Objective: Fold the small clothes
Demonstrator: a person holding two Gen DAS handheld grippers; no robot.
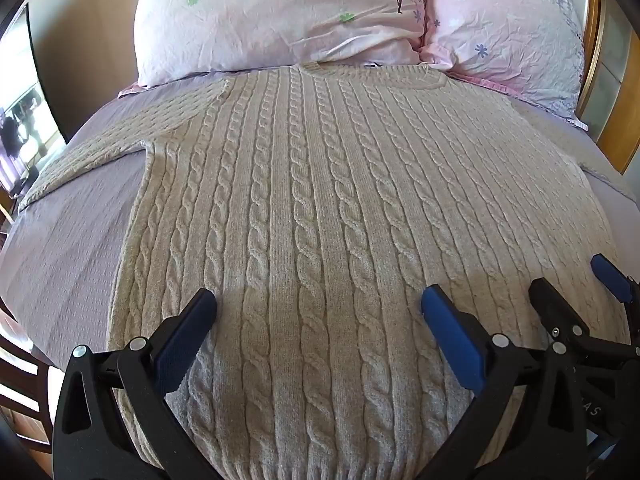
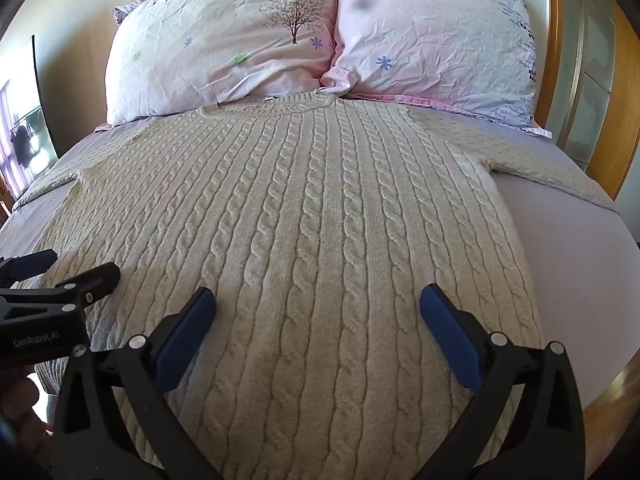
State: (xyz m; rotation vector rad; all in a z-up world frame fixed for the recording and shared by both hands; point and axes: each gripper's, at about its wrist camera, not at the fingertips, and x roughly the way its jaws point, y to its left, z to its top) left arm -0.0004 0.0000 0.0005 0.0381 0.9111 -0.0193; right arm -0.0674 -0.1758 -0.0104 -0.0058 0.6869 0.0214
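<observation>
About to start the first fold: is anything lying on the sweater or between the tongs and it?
Nothing visible. The cable-knit sweater lies flat on the bed sheet, its top bare. Left tongs and right tongs are both open directly over its lower part.

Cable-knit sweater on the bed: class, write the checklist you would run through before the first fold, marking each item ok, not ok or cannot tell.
1. Sweater lies flat, body unwrinkled: ok.
2. Both sleeves spread outward: ok, though their cuffs are out of view.
3. Left gripper open, holding nothing: ok.
4. Right gripper open, holding nothing: ok.
5. Collar clear of the pillows: not ok, it touches them.
6. Hem flat at the near edge: cannot tell, hidden below the frame.
</observation>
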